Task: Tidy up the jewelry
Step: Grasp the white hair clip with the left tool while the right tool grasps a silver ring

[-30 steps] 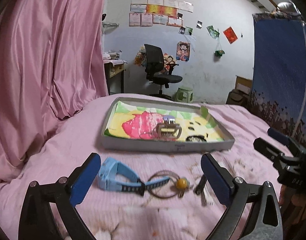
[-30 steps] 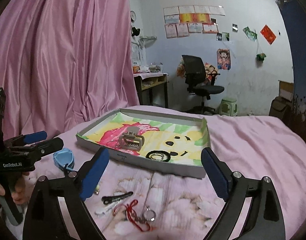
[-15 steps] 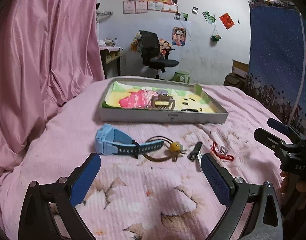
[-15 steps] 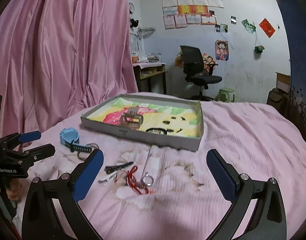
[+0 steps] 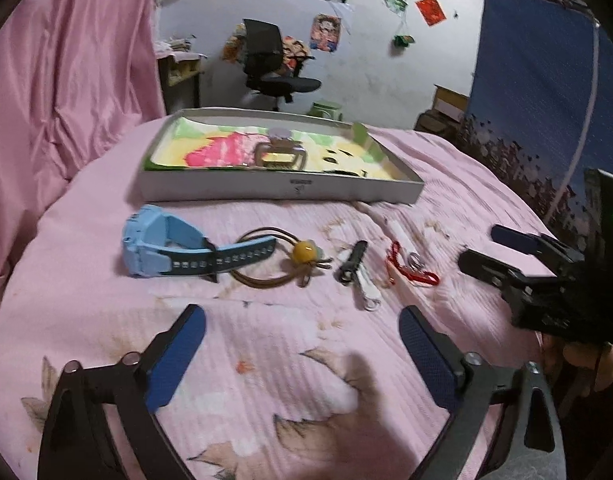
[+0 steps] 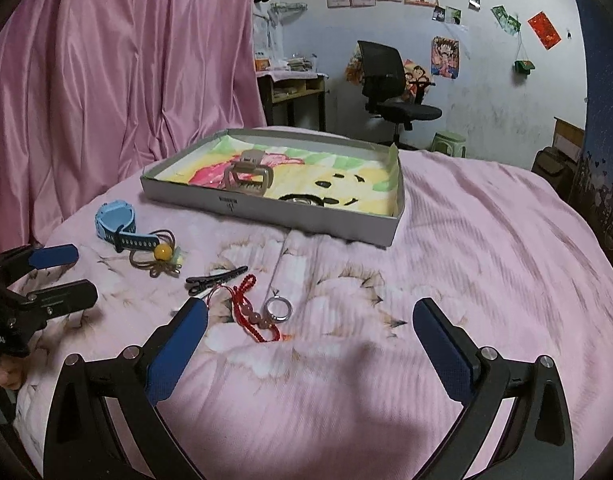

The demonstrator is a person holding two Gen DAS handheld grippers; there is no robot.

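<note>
While my left gripper (image 5: pixel 302 344) hangs wide apart and empty, I see the blue watch (image 5: pixel 166 246) just beyond it, near the tray (image 5: pixel 282 190); its stiff case looks easiest to pinch, the strap floppy. Through the right camera, my right gripper (image 6: pixel 310 332) gapes empty too, over the light red bracelet (image 6: pixel 250 312) and ring (image 6: pixel 278 309). Soft pink bedding (image 6: pixel 486 240) will give underneath; a chair (image 6: pixel 390 88) stands far back.

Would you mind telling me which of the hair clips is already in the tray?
The beige claw clip stands inside the tray; the black clip and white clip lie on the pink bedspread.
</note>
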